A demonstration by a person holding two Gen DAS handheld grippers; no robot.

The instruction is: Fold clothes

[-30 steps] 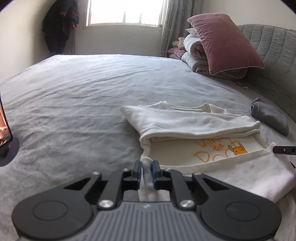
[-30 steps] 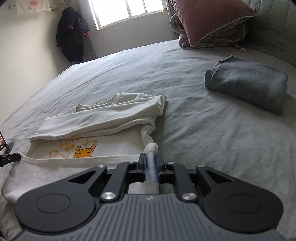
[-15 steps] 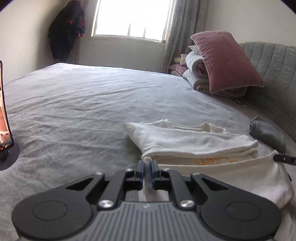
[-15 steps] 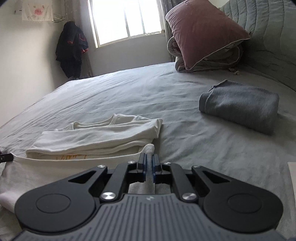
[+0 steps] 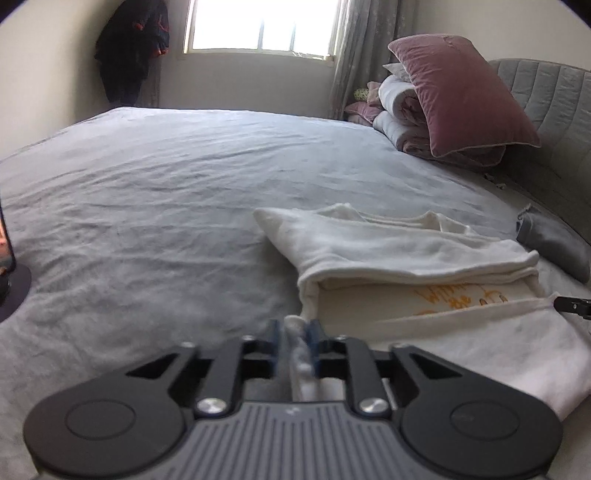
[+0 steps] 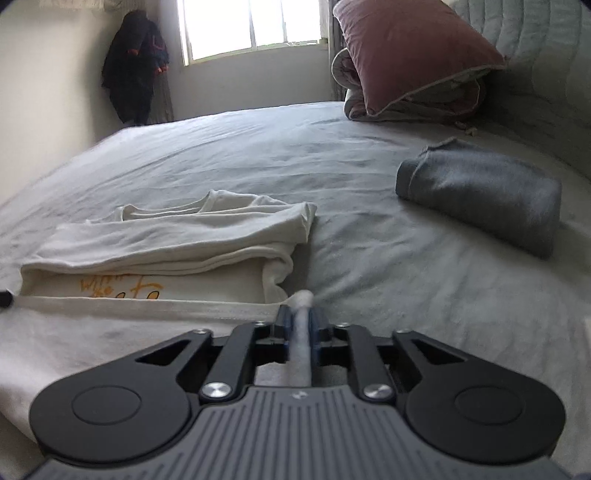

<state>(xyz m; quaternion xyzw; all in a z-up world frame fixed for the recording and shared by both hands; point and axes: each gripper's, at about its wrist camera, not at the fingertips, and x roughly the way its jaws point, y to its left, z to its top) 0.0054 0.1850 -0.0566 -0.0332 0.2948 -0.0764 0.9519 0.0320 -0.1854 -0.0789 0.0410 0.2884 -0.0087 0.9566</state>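
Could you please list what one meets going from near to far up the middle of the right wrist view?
Right gripper shut on the white shirt hem → grey bed sheet → window.

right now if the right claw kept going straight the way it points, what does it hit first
The right claw, shut on the white shirt's hem, points past the folded shirt's right edge. Dead ahead looks like bare grey bedsheet, probably nothing until the far wall; the grey folded garment lies off to the right.
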